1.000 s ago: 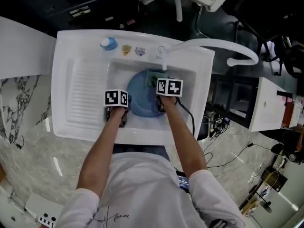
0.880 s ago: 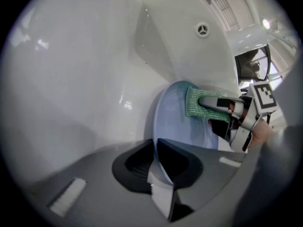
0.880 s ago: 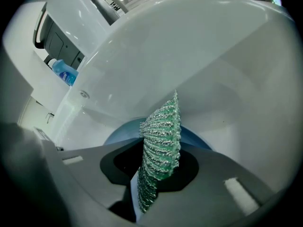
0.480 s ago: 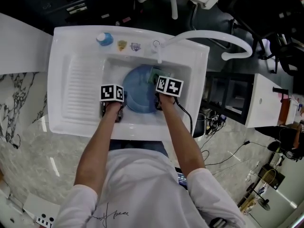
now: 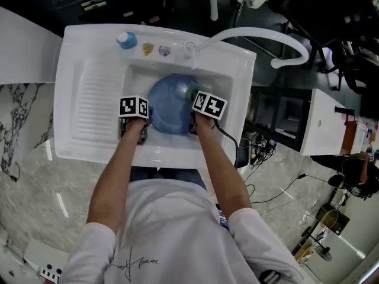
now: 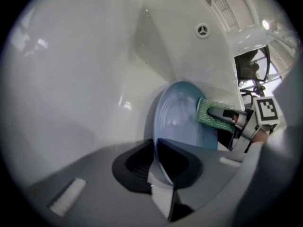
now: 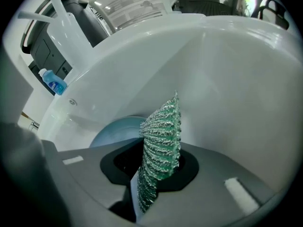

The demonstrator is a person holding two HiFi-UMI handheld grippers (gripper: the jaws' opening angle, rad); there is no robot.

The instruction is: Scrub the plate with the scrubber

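The left tool (image 6: 158,174) is clamped on the near rim of the blue plate (image 6: 182,122), the thin edge running straight down between its two dark pads. The plate stands on that edge in the basin, tilted, its hollow face turned towards the right tool (image 7: 156,174). That tool is clamped on the green scrubber (image 7: 161,141) (a ribbed, glittery pad, folded between the jaws and sticking up past them). In the left gripper view the scrubber's free end lies against the upper right part of the plate's face, near the rim.

In the head view both tools sit low in the basin, one at each side of the plate, each topped by its marker cube, with the person's bare forearms reaching down to them from a white shirt. The basin belongs to a white sink (image 5: 89,52); a ribbed draining board (image 5: 98,108) lies to the left of it. A white faucet (image 5: 254,40) curves over the far rim from the right. A small blue bottle (image 5: 126,39) stands on the far ledge, left of the faucet's base.
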